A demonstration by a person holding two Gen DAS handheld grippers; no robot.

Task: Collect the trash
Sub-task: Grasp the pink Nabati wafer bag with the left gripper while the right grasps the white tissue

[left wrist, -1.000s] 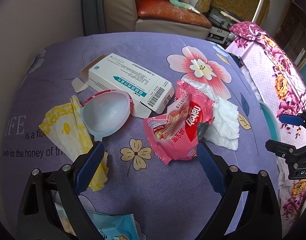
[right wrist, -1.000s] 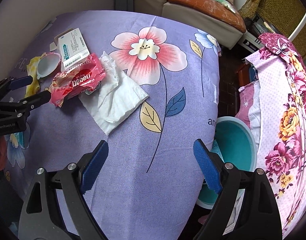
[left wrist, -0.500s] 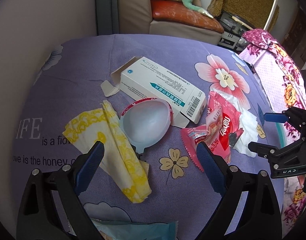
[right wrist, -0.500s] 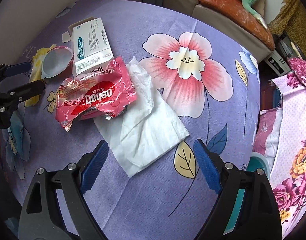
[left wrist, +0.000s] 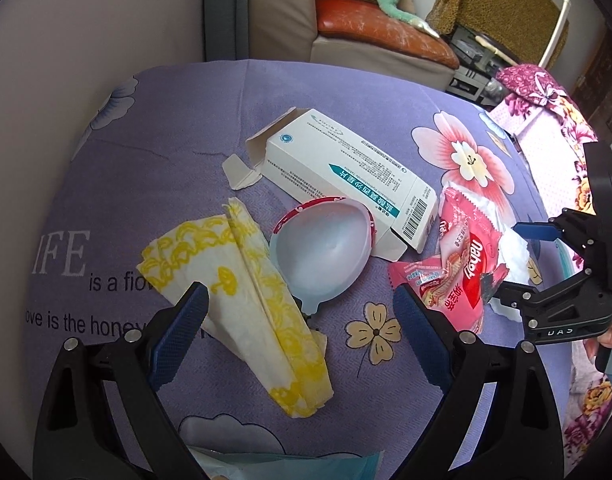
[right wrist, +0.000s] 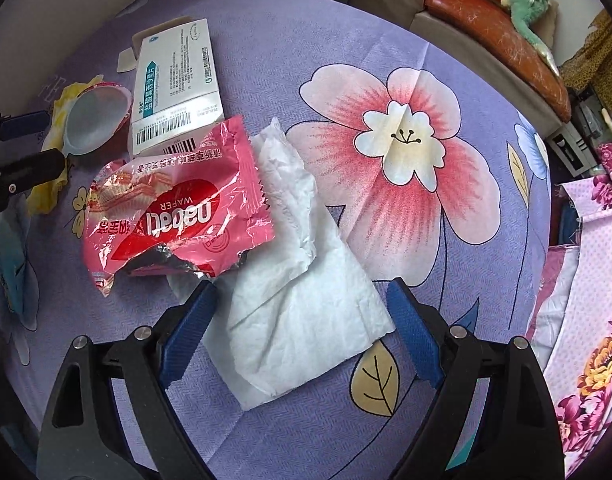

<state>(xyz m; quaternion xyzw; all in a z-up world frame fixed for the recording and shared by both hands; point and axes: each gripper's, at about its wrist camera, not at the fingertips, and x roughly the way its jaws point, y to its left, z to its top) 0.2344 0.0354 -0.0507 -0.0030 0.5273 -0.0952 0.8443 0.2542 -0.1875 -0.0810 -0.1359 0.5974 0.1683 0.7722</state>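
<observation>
Hovering over table litter, both hand-held grippers spread wide and empty.
White tissue [right wrist: 302,320] lies flat between the right hand-held gripper [right wrist: 302,320] fingers, untouched, its far edge tucked under the pink wafer wrapper [right wrist: 178,208]; the left hand-held gripper [left wrist: 302,316] brackets the plastic cup [left wrist: 321,252] and yellow napkin [left wrist: 242,300]. Judging by the purple worktop [right wrist: 385,56], bare cloth beyond leaves room to lift, though the litter lies bunched together.

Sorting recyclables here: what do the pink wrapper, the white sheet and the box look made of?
Pink wrapper: glossy plastic film, crinkled with glare, silvery inside at the tear. White sheet: soft matte tissue paper, creased and limp. Box: printed cardboard, smooth coated faces, folded flaps.
</observation>
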